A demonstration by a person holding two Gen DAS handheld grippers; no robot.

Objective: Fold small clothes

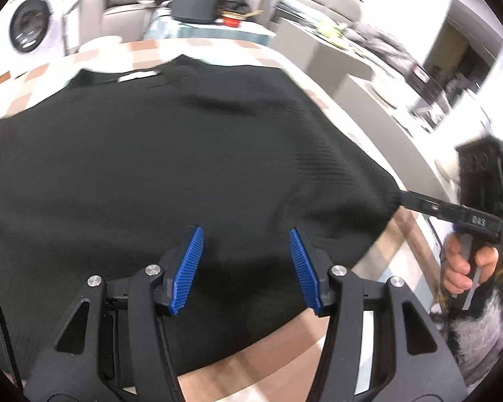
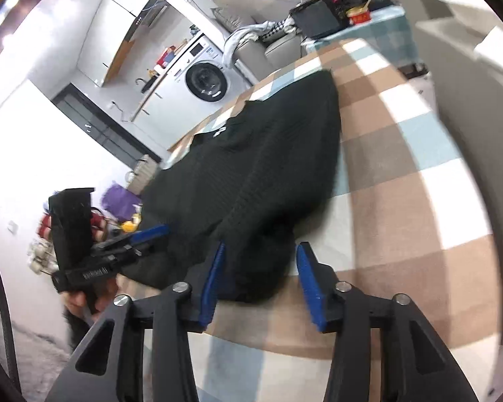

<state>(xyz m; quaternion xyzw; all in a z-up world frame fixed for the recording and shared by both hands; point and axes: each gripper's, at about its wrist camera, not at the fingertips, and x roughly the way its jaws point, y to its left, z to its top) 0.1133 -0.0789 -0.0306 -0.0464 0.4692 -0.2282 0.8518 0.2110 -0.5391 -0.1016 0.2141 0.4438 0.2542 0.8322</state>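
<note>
Ribbed black knit garment point(image 1: 171, 154) lies spread on a checked brown, white and pale-blue tablecloth point(image 2: 402, 174), just ahead of both grippers. Left gripper point(image 1: 246, 254) and right gripper point(image 2: 260, 274), blue ridged pads, stand parted, holding nothing. Folding seems mid-step; next likely needs pinching an edge.

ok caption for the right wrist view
Open right gripper over the near edge of a black garment on a checked tablecloth.
</note>
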